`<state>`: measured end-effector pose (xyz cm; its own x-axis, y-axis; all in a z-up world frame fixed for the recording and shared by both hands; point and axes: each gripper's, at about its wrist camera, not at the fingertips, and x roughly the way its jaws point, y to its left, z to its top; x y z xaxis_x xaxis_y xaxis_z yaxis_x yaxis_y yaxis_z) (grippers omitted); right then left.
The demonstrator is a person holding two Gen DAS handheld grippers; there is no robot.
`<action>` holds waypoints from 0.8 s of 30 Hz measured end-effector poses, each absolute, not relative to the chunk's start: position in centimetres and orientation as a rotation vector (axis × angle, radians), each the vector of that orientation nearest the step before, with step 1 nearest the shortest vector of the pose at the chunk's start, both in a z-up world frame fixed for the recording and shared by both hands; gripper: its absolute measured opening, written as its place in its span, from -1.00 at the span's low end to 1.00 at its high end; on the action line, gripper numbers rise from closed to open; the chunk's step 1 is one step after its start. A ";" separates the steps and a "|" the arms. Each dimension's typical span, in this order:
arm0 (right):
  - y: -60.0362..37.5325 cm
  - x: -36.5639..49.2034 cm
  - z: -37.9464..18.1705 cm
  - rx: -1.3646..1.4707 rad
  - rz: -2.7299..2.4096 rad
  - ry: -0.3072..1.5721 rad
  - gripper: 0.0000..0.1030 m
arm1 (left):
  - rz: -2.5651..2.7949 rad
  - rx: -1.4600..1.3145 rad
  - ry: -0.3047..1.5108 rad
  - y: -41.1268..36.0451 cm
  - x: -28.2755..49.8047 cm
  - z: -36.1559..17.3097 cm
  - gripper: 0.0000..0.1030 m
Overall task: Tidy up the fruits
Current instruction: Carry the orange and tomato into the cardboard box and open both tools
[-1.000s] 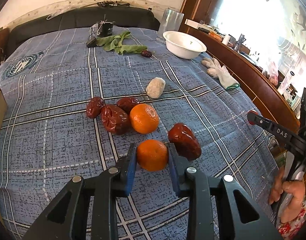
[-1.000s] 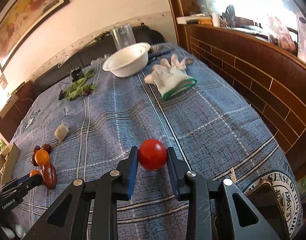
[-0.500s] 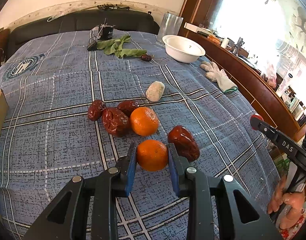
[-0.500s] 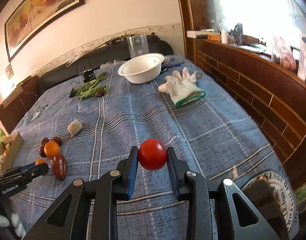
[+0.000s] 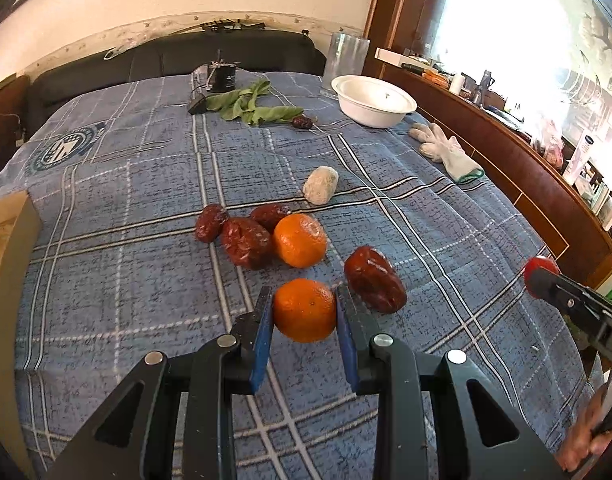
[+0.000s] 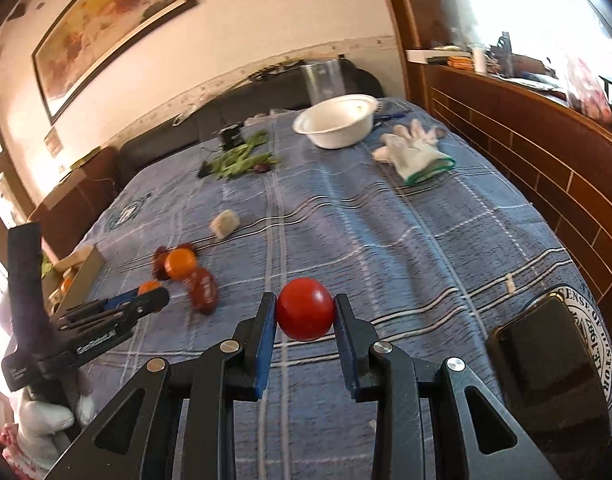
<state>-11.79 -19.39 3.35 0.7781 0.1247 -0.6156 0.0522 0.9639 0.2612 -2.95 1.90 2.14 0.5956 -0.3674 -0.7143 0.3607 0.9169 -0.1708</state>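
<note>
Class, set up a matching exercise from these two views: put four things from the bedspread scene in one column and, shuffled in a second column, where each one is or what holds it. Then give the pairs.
1 orange
2 red tomato
3 white bowl
4 white glove

A beside the wooden ledge
B in the right gripper
C far end, near the clear jar
D in the left gripper

Pairs: 1-D, 2-B, 3-C, 4-A

bright window (image 5: pixel 518 20) glare blown out right; fisheye edges warped; right view blurred.

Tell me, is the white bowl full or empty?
Empty: the white bowl shows only its bare inside in the left wrist view.
</note>
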 end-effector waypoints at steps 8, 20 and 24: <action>-16.8 -12.6 4.0 0.240 0.091 0.673 -0.40 | -0.439 -0.104 0.810 4.8 -6.8 4.0 -0.45; -13.0 -13.1 3.8 0.235 0.190 0.690 -0.40 | -0.339 -0.138 0.740 9.9 -12.3 5.4 -0.44; -10.8 -12.6 4.3 0.210 0.239 0.695 -0.40 | -0.273 -0.135 0.728 12.2 -13.3 6.0 -0.44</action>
<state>-12.60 -10.85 4.31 0.7431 0.2861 -0.6049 -0.1470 0.9517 0.2695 -13.26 12.21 5.96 0.7131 -0.2925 -0.6371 0.1990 0.9559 -0.2162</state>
